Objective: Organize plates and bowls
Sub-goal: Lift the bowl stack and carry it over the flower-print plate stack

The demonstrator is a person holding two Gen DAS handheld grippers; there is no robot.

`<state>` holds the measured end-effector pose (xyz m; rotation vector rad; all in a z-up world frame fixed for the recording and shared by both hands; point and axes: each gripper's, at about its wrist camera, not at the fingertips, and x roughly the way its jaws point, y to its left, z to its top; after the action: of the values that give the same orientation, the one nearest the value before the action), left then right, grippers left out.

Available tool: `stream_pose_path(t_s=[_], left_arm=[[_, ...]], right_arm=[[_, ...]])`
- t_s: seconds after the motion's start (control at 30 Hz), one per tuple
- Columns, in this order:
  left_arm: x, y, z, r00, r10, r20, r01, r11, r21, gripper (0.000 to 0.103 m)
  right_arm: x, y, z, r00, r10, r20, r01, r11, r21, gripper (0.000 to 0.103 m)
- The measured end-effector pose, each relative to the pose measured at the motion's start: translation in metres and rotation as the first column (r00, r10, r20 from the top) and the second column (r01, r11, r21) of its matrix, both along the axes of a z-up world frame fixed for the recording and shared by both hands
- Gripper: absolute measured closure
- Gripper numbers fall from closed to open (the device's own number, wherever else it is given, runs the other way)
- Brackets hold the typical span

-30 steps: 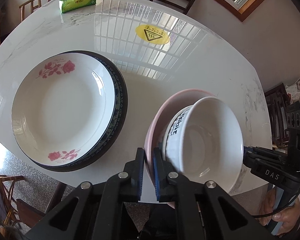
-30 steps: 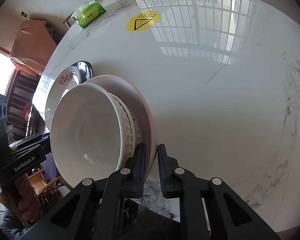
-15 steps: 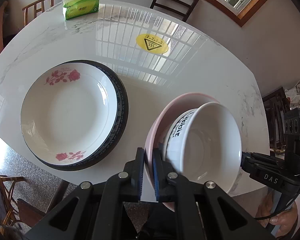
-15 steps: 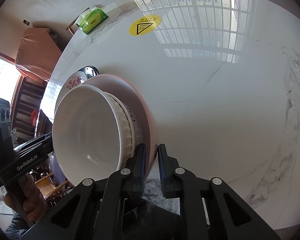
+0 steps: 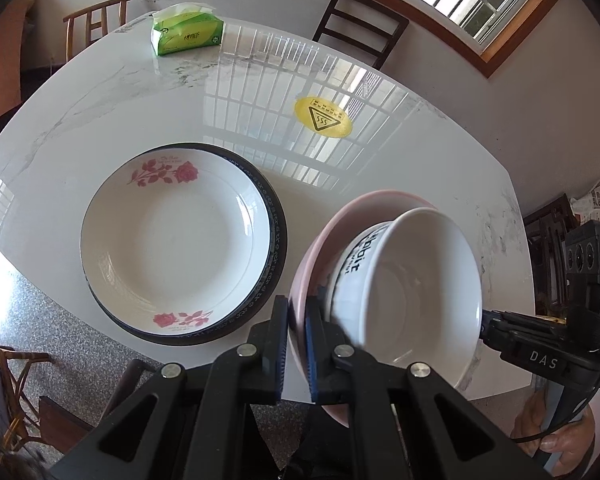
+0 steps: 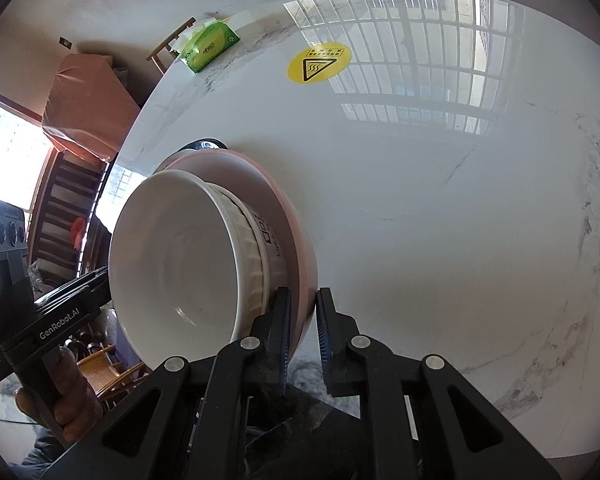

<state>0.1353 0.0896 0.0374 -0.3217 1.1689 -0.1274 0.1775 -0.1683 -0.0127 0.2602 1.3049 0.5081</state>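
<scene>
A pink bowl (image 5: 332,232) holds a white bowl (image 5: 412,292) with black lettering, nested inside it. Both hang above the table's near edge. My left gripper (image 5: 297,344) is shut on the pink bowl's left rim. My right gripper (image 6: 302,336) is shut on the opposite rim of the pink bowl (image 6: 300,240), with the white bowl (image 6: 180,256) to its left. On the table's left lies a white plate (image 5: 176,244) with red roses, stacked on a dark-rimmed plate (image 5: 276,248). That stack is mostly hidden behind the bowls in the right wrist view.
White marble table (image 5: 140,104) with a yellow hot-surface sticker (image 5: 323,117) in its middle. A green tissue pack (image 5: 186,35) lies at the far edge. Chairs (image 5: 360,28) stand behind the table. A hand (image 6: 64,400) holds the left gripper's handle.
Both grippers have risen with the nested bowls, so the table and the plate stack look smaller and farther away. The grips are unchanged.
</scene>
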Motion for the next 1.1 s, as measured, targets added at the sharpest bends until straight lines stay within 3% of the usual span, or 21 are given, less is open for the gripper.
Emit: stream_pose_path(t_s=[1.1], left_arm=[[0.004,0.094,0.008,0.988,0.156,0.005,-0.156,0.988,-0.015,0.098]], right_arm=[[0.02,0.083,0.015,0.994,0.105,-0.019,-0.104,0.994,0.03,0.087]])
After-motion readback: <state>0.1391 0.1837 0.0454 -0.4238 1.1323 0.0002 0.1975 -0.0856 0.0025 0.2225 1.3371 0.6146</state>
